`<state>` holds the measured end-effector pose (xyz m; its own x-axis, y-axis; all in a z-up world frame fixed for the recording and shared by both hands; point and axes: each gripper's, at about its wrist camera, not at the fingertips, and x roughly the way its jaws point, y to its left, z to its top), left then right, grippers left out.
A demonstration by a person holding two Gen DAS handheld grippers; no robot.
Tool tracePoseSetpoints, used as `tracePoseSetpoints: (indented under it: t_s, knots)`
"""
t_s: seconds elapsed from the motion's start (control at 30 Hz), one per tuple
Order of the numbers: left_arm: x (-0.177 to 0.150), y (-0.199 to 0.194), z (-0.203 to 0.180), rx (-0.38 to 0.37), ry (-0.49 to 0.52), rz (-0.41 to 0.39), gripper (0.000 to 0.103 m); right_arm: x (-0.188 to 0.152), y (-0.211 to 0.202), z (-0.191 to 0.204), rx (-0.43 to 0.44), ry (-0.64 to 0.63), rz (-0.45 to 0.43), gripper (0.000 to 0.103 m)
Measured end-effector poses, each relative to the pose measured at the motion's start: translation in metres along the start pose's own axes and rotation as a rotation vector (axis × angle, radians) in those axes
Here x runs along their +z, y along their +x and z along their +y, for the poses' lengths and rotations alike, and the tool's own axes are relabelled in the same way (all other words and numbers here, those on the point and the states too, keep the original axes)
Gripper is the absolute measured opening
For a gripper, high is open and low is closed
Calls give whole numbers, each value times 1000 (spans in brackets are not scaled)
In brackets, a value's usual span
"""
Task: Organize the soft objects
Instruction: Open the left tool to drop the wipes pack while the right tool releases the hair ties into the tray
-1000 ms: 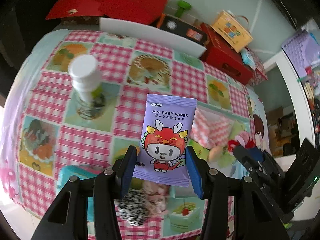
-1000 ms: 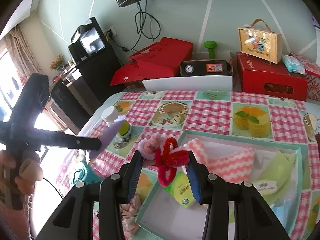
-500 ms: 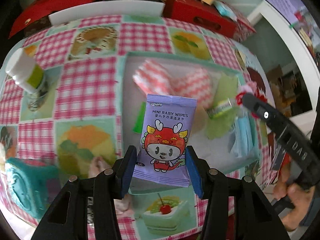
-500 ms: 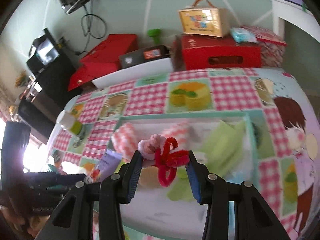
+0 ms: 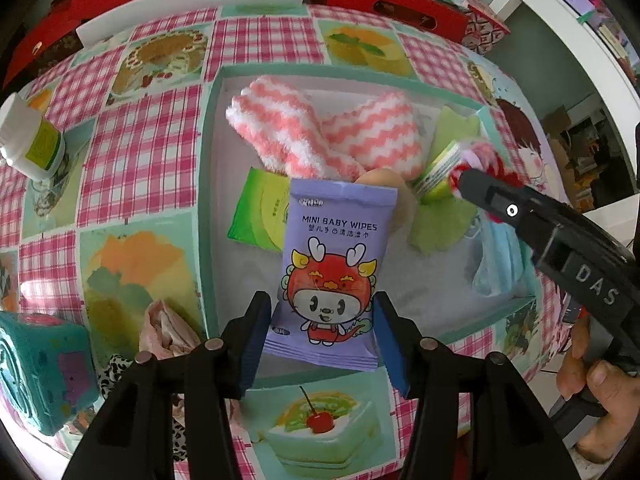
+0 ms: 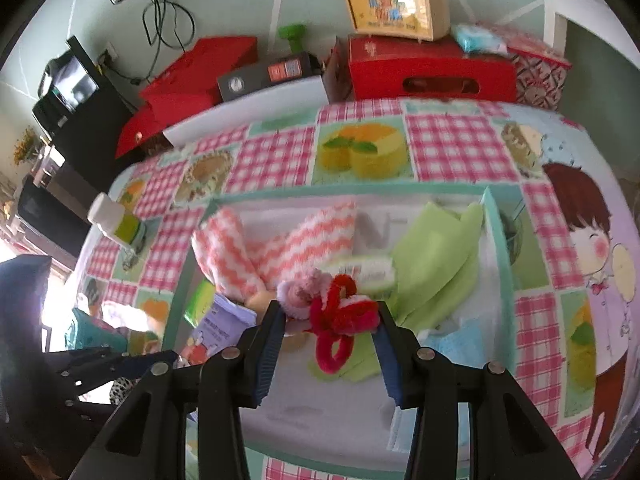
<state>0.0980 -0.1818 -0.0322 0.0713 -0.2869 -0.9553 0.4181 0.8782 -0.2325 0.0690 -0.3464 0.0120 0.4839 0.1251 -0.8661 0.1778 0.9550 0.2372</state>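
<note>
While both hands hang over the tray (image 5: 208, 184), each load looks light and squashy.
Wipes (image 5: 332, 264): left gripper (image 5: 320, 332) clamped on the pack's lower edge; slick film, limp, so I'd hold low and wide.
Flower (image 6: 336, 312): right gripper (image 6: 332, 332) pinched on its fuzzy loops; springy, snag-prone.
Socks (image 5: 320, 136): in tray, 12 o'clock of wipes.
Drop spot: bare floor at 3 o'clock of wipes.

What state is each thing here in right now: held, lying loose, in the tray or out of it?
Wipes pack: clamped in left gripper, over tray.
Pipe-cleaner toy: clamped in right gripper, over tray.
Striped socks: lying in tray.
Green cloth: in tray.
Bottle: capped, outside tray.
</note>
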Motion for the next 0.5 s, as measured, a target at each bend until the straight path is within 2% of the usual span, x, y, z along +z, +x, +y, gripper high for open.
tracePoseSetpoints:
  t_s: [0.2,0.3,0.5]
  knots:
    - [1,7,0,14,-9,26,54,-6,17,-2,-20,8,63,47]
    - [4,6,-4,15,-7,25,64,-6,17,-4,-28,10,68,48]
    - [3,-5,-4,0,-4,18,70,-5,15,-5,-50,16,65,52]
